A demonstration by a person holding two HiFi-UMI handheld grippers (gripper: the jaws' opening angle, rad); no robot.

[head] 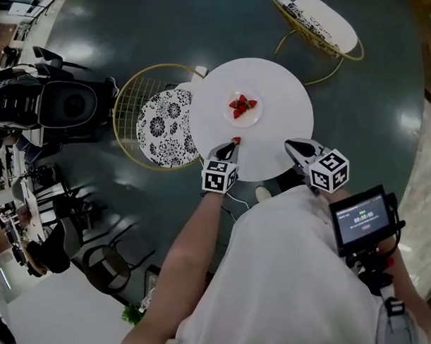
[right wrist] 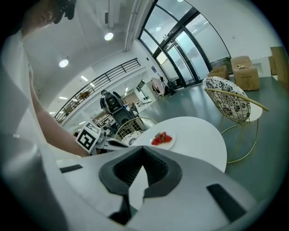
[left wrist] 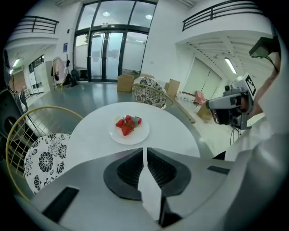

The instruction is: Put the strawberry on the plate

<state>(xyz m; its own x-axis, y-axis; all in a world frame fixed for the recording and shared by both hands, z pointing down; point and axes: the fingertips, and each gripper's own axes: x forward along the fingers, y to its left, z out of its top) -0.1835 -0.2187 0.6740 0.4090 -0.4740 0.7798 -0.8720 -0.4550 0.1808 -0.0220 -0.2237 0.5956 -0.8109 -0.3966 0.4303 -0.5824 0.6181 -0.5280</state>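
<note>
From the head view we saw a strawberry (head: pixel 236 140) on the counter (head: pixel 287 95) at the left gripper's (head: pixel 233 146) tip, 6 o'clock of the plate (head: pixel 243 122) holding more strawberries (head: pixel 242 105). The left gripper's own view missed it and showed its fingers closed together, empty. The right gripper's (head: pixel 289 145) fingers were closed too.

**A:** ok so where's each cam sitting?

**B:** Head view is high over the round white table (head: pixel 283 95), looking steeply down. Left gripper view sits low and close at the table's near edge, facing across it. Right gripper view is also low, a bit further back, off to the table's side.

**A:** any overlap?

**B:** All three catch the table and the plate (head: pixel 245 122) in its middle.
</note>
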